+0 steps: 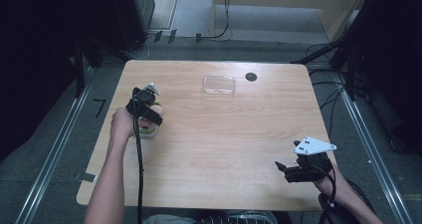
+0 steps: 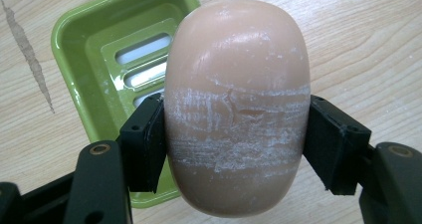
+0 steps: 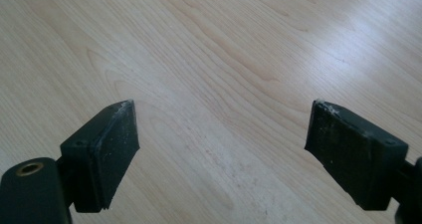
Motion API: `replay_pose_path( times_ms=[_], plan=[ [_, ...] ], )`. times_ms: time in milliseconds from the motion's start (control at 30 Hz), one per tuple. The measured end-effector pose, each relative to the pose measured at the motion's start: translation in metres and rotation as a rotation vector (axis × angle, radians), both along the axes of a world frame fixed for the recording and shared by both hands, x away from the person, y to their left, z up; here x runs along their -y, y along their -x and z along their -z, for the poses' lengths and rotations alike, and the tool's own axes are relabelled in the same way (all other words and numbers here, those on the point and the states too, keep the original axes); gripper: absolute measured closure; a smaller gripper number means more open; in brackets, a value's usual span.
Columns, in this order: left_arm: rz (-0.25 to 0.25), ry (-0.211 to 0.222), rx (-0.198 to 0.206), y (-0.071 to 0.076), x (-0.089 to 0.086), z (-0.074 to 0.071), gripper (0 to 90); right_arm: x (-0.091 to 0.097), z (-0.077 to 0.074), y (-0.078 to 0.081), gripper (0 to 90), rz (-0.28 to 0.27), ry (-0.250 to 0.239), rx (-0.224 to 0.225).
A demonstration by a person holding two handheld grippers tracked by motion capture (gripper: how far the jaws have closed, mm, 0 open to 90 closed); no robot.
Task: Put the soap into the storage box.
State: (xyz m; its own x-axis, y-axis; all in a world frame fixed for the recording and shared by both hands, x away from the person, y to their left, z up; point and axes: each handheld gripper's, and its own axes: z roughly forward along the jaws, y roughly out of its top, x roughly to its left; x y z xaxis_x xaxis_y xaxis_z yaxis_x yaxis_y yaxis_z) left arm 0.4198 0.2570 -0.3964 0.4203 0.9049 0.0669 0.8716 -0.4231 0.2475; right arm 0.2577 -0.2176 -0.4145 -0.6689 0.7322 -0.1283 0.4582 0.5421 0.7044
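A peach-coloured bar of soap (image 2: 236,109), scuffed white across its middle, is clamped between the two black jaws of my left gripper (image 2: 234,139). Just behind and left of it lies a green soap dish (image 2: 89,40) with a slotted floor. In the high view the left gripper (image 1: 144,107) is at the table's left side, directly over the green soap dish (image 1: 149,130). My right gripper (image 1: 287,170) rests near the front right corner, jaws wide apart over bare wood; its pads (image 3: 107,147) carry white residue.
A clear plastic lid or tray (image 1: 219,84) lies at the back middle of the wooden table (image 1: 224,144), with a small dark round disc (image 1: 251,76) just right of it. Cables run on the floor beyond the far edge.
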Motion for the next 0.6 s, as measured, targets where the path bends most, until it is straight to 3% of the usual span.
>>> replay_pose_path(
  times_ms=[500,600],
  plan=[
    [-0.037,0.000,0.019,-0.007,-0.010,0.005,34.1,0.001,0.000,0.000,13.4,-0.003,-0.001,0.004],
    [-0.056,-0.006,0.046,-0.008,-0.013,0.005,34.1,0.000,0.000,0.000,13.4,-0.002,-0.002,0.003]
  ],
)
